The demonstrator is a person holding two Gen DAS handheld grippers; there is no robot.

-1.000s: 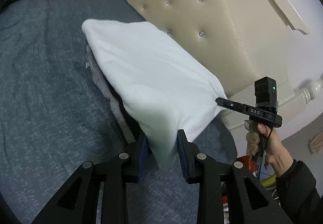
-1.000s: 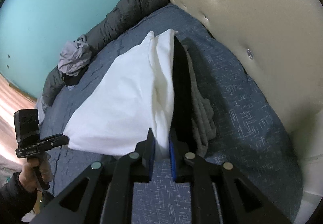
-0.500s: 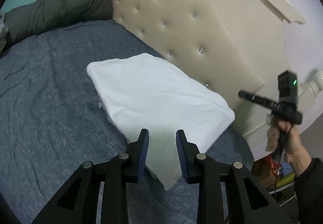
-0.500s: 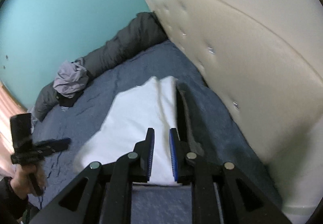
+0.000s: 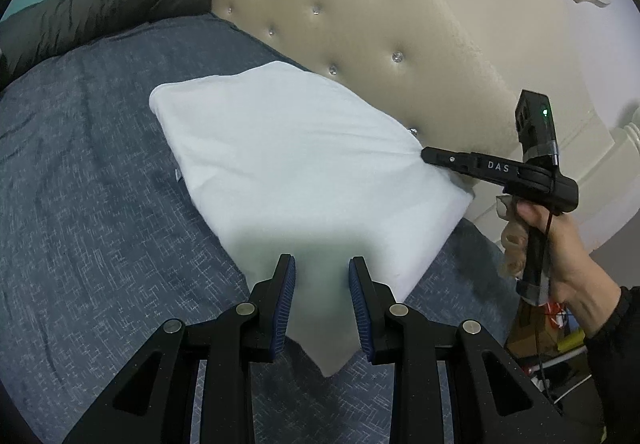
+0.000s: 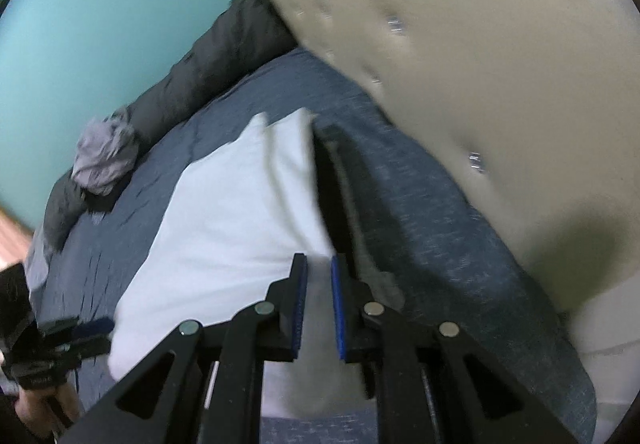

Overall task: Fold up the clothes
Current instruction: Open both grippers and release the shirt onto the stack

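One bed [image 5: 88, 172] fills both views, covered in a blue-grey flecked sheet, with one cream tufted headboard [image 5: 360, 16] studded with shiny buttons along its far side and a teal wall [image 6: 100, 4] behind. One dark padded quilt [image 5: 100, 0] lies rolled along the far edge of the bed, and one crumpled grey garment [image 6: 104, 156] sits against it in the right wrist view. One folded white garment [image 5: 288, 164] lies in the middle of the bed near the headboard, on top of darker folded clothes [image 6: 340, 180] whose edges show beside it; how many those are cannot be told. There are two tools. The left tool [image 5: 322, 304] stands partly open with a corner of the white garment between its blue pads, which do not visibly press on it. The right tool [image 6: 319, 308], held in a hand [image 5: 560, 244], has its jaws narrow and closing, the white garment's edge between them. Its side reads "DAS", and one green light glows on top.
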